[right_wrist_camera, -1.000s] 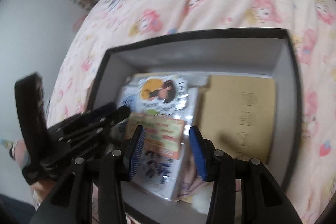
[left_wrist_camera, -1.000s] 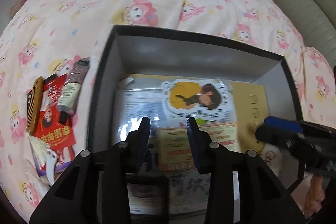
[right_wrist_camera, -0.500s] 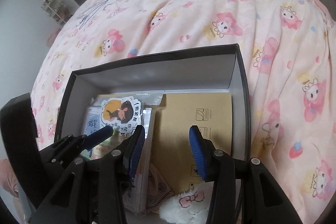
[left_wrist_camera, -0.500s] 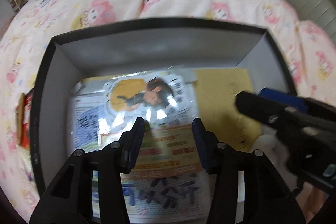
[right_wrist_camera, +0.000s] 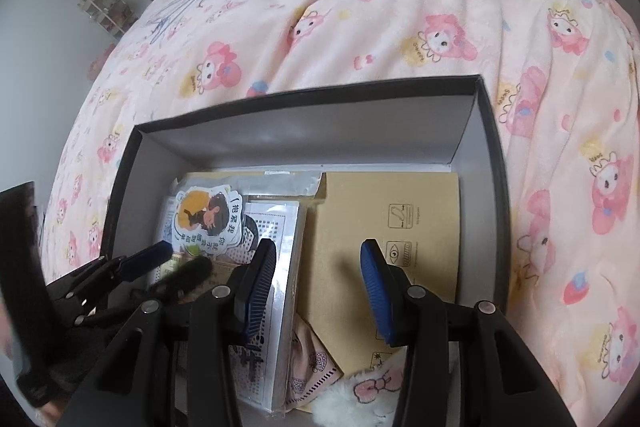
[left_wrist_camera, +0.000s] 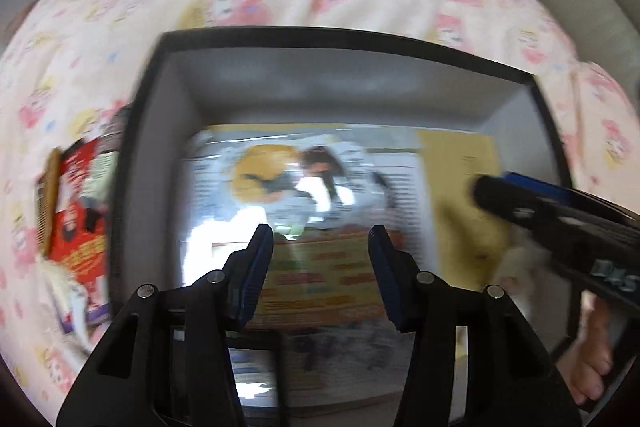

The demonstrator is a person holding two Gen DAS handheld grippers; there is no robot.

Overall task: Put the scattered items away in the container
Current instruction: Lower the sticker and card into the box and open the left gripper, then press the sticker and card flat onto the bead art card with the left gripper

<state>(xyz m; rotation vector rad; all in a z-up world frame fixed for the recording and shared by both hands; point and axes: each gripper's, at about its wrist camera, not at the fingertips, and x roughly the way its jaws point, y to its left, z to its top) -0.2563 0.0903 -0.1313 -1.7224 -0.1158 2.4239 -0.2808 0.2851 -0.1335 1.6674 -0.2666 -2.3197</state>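
Both tools are pointed steeply down into one black box (right_wrist_camera: 494, 163) on the bed (right_wrist_camera: 400, 7). The left tool (left_wrist_camera: 321, 253), just widened, and the right tool (right_wrist_camera: 318, 269) are held half-open, empty. One brown envelope (right_wrist_camera: 400, 227) is seen inside; one red booklet (left_wrist_camera: 78, 227) is left outside.

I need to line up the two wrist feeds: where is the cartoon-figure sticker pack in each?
Left wrist: cartoon-figure sticker pack at centre, inside the box, above the left gripper.
Right wrist: the pack lies left of centre.
Shared landmark: the tan cardboard sheet, to the pack's right in both.
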